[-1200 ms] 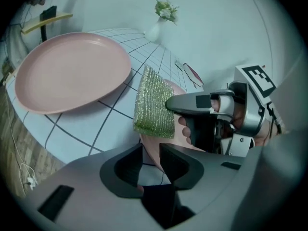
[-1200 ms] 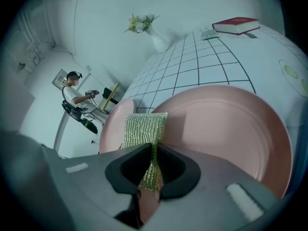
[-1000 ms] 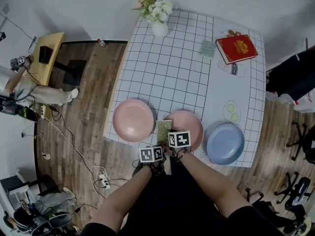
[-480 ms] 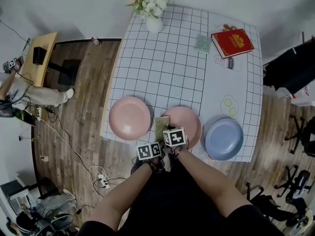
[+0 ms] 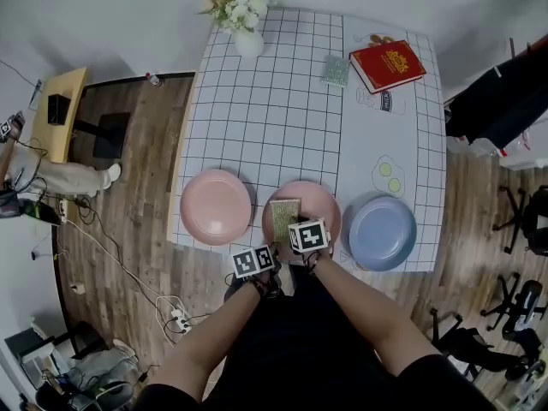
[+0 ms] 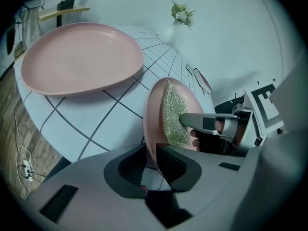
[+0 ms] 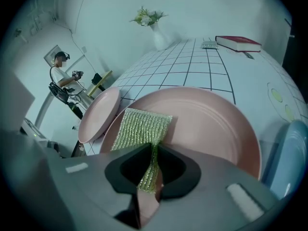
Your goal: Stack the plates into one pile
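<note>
Three plates sit along the table's near edge: a pink plate [image 5: 216, 206] at left, a second pink plate [image 5: 321, 208] in the middle, a blue plate [image 5: 383, 233] at right. My left gripper [image 6: 153, 158] has just been closing and is now shut on the middle plate's near rim [image 6: 150, 124]. A green mesh scouring cloth [image 7: 139, 129] lies on the left part of that plate [image 7: 211, 124]. My right gripper [image 7: 153, 170] is shut on the cloth's near end. Both grippers [image 5: 272, 247] [image 5: 291, 231] are close together at the plate's front.
A red book [image 5: 386, 64], a small green pad [image 5: 335, 70] and a white vase of flowers [image 5: 246, 39] stand at the table's far end. A person [image 7: 62, 81] stands by a wooden side table [image 5: 58, 110] at left. Wood floor with cables lies below the table edge.
The green cloth, held by the right gripper, has shifted from the middle plate's left edge to further onto it. The left gripper stays at the plate's near rim.
</note>
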The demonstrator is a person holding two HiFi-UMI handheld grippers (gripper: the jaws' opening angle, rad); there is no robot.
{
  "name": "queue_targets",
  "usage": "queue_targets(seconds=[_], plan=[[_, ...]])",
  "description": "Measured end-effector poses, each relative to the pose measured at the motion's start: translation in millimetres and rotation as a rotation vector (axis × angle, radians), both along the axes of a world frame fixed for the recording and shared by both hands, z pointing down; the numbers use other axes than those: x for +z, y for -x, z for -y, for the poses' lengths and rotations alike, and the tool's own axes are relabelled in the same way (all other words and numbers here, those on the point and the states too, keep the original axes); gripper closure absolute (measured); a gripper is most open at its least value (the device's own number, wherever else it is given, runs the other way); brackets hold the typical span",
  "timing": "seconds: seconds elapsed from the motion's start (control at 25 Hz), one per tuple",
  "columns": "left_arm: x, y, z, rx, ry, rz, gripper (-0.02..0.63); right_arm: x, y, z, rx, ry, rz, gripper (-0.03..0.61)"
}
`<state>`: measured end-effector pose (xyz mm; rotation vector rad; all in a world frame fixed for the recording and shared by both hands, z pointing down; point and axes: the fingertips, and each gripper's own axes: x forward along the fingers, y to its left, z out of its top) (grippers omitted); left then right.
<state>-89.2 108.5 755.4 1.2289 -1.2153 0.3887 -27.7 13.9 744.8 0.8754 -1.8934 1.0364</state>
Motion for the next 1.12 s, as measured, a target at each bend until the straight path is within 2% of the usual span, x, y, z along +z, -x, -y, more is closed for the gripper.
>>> queue_targets(seconds=[0.24,0.64,0.84,1.12], plan=[[1.2,0.3,1.2,-0.001,-0.005,0.004,0.554,1.1,-27.5,1.4,-0.041,-0.049,-0.072,0.523],[4.1,-0.7,1.6,0.002,-0.002,0.008,0.554,-4.8,-72.4,3.0,-0.015,-0.084,-0.199,0.523],[4.8,-1.2,2.1,0.003,-0.001,0.007,0.554,-6.9,-92.6,7.8,0.031,-0.089,-0.247,0.523],[5.0,-2.6,0.9,0.007,0.006,0.002,0.555,-18.0,-108.5,11.1,0.091,-0.088,-0.258,0.523]])
